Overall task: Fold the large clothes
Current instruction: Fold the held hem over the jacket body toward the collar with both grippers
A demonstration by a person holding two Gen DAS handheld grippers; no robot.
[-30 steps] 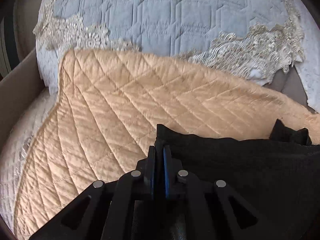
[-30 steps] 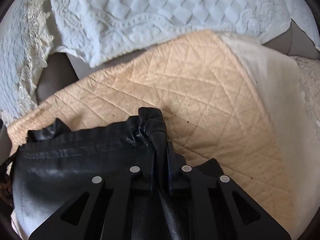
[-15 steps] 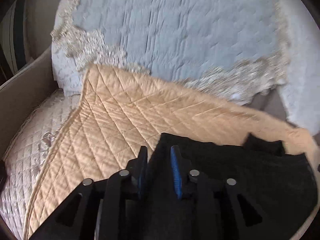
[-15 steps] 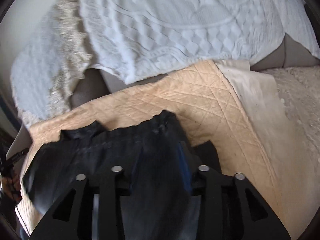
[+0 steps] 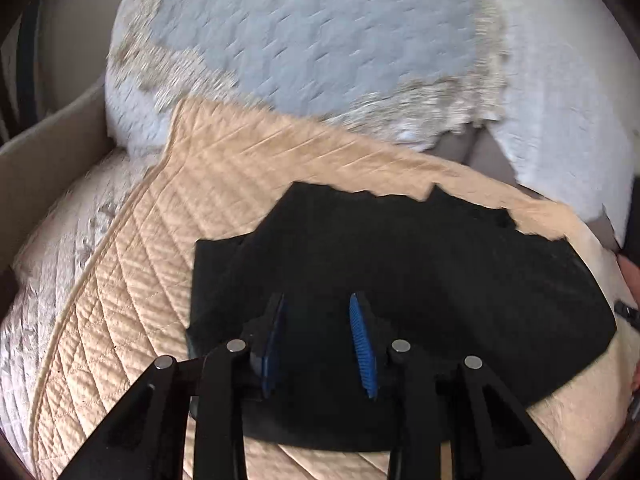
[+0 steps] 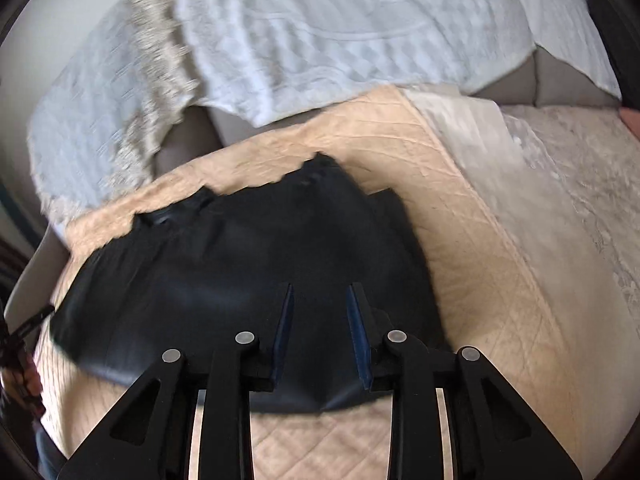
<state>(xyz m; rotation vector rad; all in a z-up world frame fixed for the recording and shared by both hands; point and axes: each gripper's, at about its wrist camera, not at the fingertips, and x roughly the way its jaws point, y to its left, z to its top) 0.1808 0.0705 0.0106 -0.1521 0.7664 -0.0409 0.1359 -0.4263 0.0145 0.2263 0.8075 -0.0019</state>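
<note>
A black garment (image 5: 400,272) lies folded flat on a tan quilted mat (image 5: 132,280); it also shows in the right wrist view (image 6: 240,264) on the same mat (image 6: 480,260). My left gripper (image 5: 318,300) is open and empty, its blue pads apart above the garment's near left part. My right gripper (image 6: 320,290) is open and empty above the garment's near right part. The near edge of the garment is hidden behind both grippers.
A light blue quilted cover with lace trim (image 5: 320,40) and a white textured cover (image 6: 340,20) drape the sofa back behind the mat. A pale cushion (image 5: 48,260) lies left, a cream cover (image 6: 580,200) right. A cardboard box edge (image 5: 48,148) stands far left.
Both grippers were shut on the garment's top edge a second ago. They opened, let it go and pulled back and up; the garment now lies flat on the mat.
</note>
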